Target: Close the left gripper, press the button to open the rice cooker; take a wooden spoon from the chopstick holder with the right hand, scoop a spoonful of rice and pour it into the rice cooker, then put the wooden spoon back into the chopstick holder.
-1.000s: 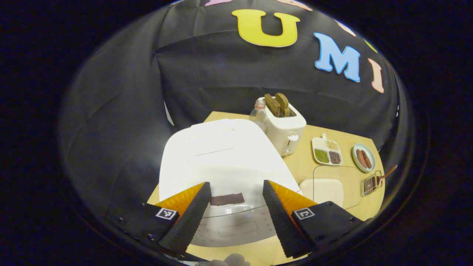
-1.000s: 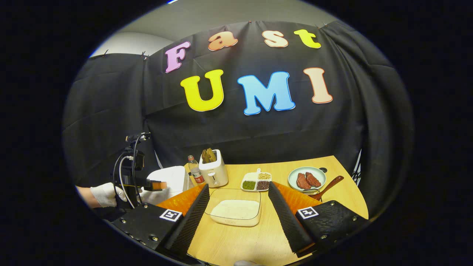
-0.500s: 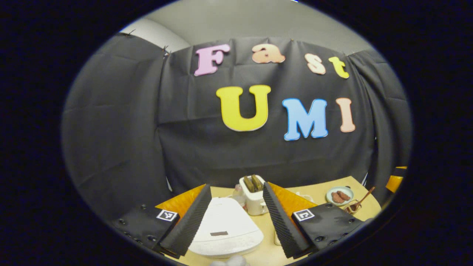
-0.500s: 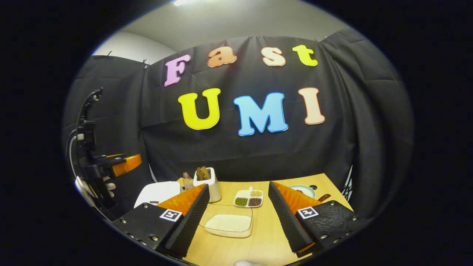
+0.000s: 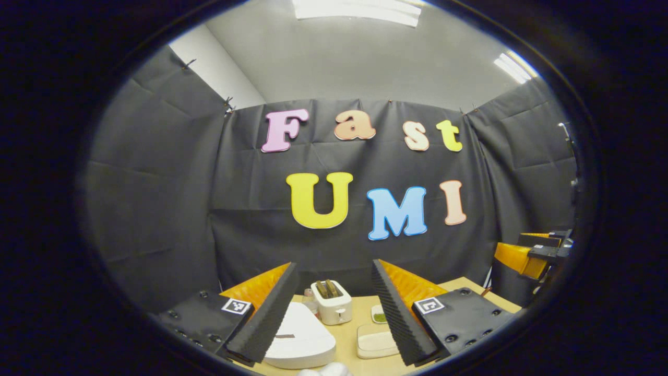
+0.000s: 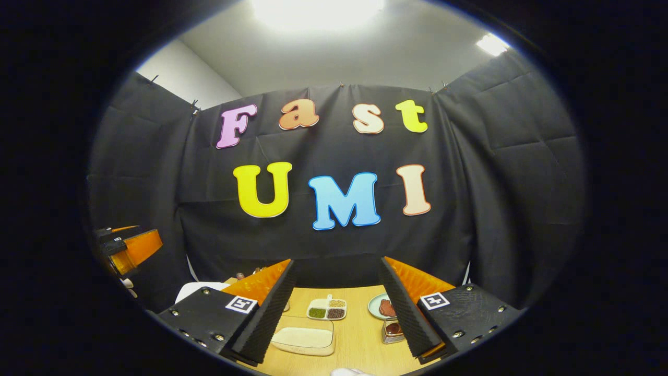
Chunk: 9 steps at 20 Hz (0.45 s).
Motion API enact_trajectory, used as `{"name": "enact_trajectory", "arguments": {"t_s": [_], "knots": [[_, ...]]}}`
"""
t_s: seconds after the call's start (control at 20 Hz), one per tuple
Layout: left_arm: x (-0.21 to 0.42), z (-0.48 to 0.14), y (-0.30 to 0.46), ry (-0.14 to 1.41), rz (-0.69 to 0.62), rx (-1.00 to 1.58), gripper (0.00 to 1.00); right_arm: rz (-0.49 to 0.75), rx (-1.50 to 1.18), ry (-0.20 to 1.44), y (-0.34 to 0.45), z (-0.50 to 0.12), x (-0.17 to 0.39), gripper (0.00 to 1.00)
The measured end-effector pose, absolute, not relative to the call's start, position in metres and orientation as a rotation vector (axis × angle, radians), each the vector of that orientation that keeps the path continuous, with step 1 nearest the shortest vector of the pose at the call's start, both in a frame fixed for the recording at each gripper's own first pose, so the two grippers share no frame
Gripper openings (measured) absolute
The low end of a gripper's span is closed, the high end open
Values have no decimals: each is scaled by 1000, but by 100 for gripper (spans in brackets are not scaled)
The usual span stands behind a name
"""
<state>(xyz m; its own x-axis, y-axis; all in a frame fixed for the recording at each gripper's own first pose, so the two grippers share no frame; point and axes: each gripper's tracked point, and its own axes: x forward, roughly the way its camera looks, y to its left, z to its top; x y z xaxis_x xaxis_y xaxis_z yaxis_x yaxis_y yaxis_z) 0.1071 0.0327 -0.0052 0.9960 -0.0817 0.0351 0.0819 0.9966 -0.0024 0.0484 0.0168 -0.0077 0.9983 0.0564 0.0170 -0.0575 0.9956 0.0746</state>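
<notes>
Left gripper view shows the left gripper [image 5: 334, 313] spread wide and empty, raised above the table [image 5: 348, 342], with the closed cooker [image 5: 298, 339] below, just left of its fingers, nearer it than the right gripper [image 6: 338, 313], also wide.

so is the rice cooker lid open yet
No, in the left gripper view the rice cooker lies closed, its white lid flat, with the open left gripper held above and apart from it.
</notes>
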Motion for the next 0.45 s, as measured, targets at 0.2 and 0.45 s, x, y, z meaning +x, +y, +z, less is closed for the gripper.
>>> {"name": "enact_trajectory", "arguments": {"t_s": [0.2, 0.45], "knots": [[107, -11, 33, -3, -89, -39, 96, 54, 76, 0, 17, -11, 45, 98], [104, -16, 45, 15, -57, -42, 94, 52, 92, 20, 17, -15, 44, 98]]}}
